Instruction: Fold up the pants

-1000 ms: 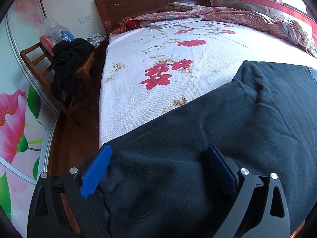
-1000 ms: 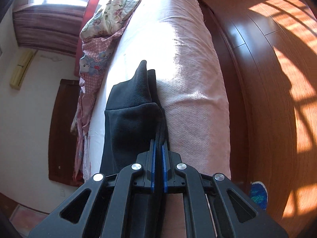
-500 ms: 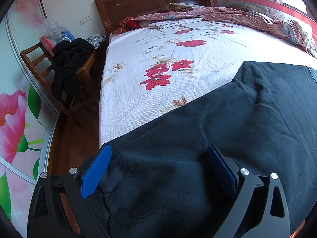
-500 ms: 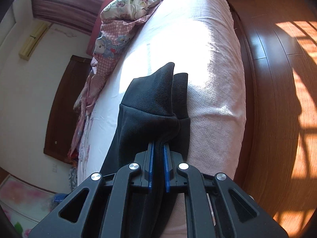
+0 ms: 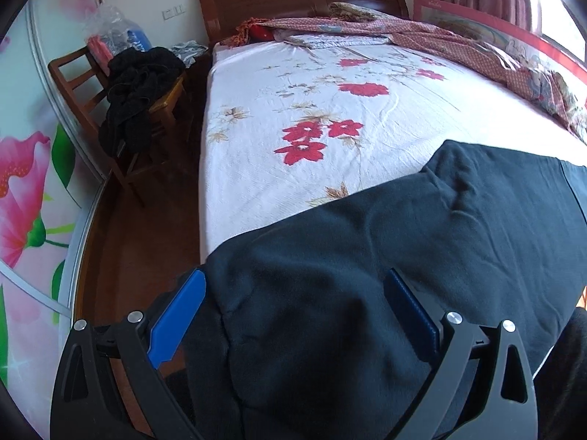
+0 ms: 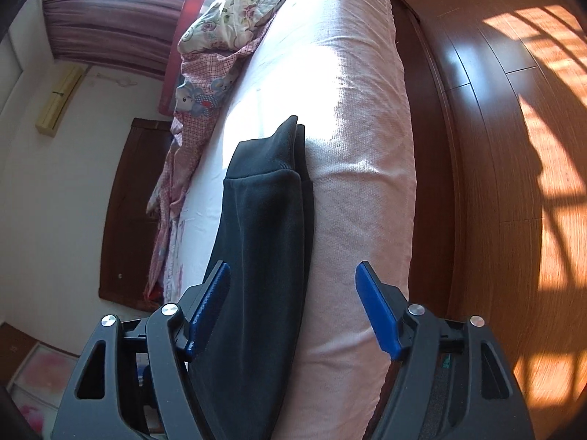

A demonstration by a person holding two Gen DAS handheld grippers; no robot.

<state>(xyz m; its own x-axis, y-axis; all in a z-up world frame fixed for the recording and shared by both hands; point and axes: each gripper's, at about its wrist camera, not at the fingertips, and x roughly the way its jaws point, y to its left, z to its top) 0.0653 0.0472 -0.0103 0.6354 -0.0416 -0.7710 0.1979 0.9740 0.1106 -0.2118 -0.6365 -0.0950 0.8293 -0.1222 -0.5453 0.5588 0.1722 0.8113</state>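
Observation:
The black pants [image 5: 385,275] lie spread across the near end of the bed [image 5: 330,117], over the flowered white sheet. My left gripper [image 5: 293,315] is open, its blue pads on either side of the cloth near the bed's left edge. In the right wrist view the pants [image 6: 264,242] lie along the mattress, the ribbed leg cuffs [image 6: 271,150] stacked at the far end. My right gripper [image 6: 293,304] is open, its left pad over the cloth and its right pad over the bare mattress [image 6: 359,168]; it holds nothing.
A wooden chair [image 5: 121,99] piled with dark clothes stands left of the bed, by the flowered wardrobe door [image 5: 25,190]. A rumpled quilt [image 5: 458,44] lies along the far side of the bed. Wooden floor [image 6: 513,146] runs beside the mattress.
My right gripper has opened and let go of the pants, which now lie flat on the mattress. My left gripper stays open over the cloth; its view has shifted slightly.

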